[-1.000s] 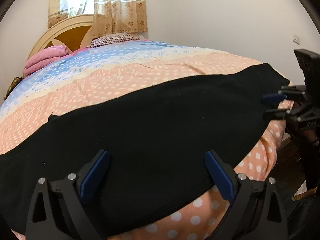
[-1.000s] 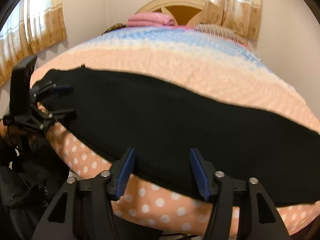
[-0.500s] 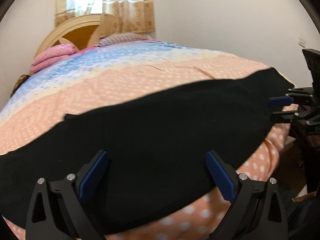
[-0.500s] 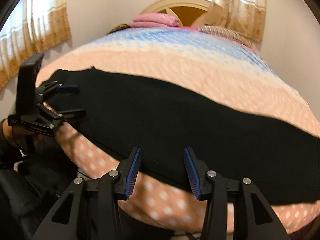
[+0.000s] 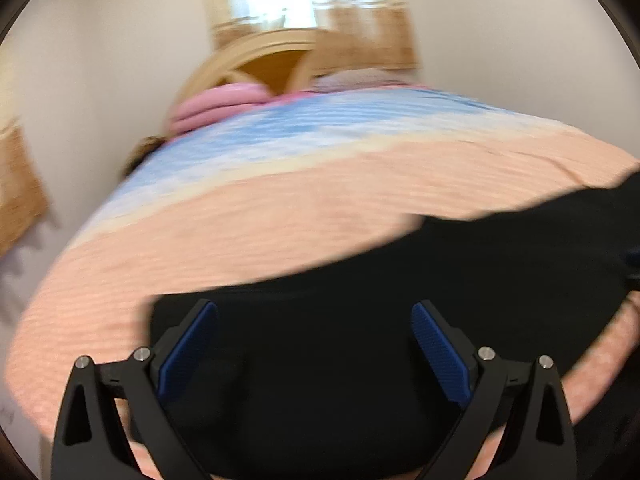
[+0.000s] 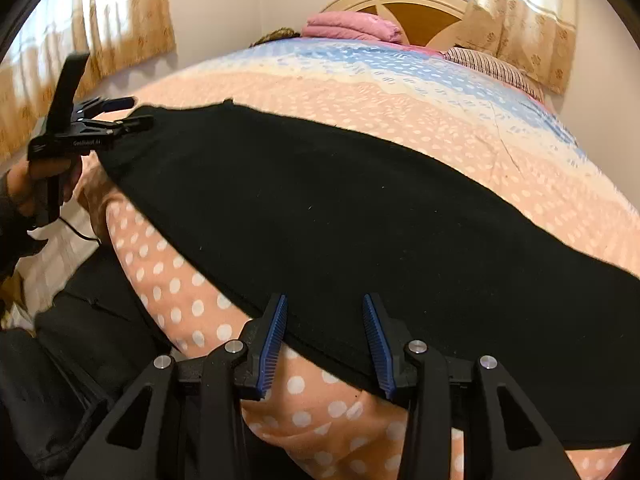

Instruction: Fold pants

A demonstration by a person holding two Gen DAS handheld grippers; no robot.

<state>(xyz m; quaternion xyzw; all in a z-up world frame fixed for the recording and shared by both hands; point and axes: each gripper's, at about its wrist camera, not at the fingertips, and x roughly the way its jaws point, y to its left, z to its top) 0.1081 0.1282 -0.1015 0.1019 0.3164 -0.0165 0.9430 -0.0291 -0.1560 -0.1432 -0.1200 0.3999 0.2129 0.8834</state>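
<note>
Black pants (image 6: 360, 216), matte soft knit, lie flat as one long band along the foot edge of the bed, long axis running across the bed's width, near edge draping slightly over the rounded mattress side. The bedspread (image 6: 420, 120) is puffy quilted cotton, peach with white polka dots, shading to cream and blue bands toward the arched wooden headboard (image 6: 420, 8); folded pink blanket (image 6: 352, 28) and striped pillow (image 6: 492, 64) at the head. Left gripper (image 5: 314, 344) is spread wide, blue ribbed pads over the pants' end, nothing pinched; that view is motion-blurred. Right gripper (image 6: 324, 340) sits partly spread, straddling the pants' near hem at the bed's foot edge, fabric between the pads but not clamped.
</note>
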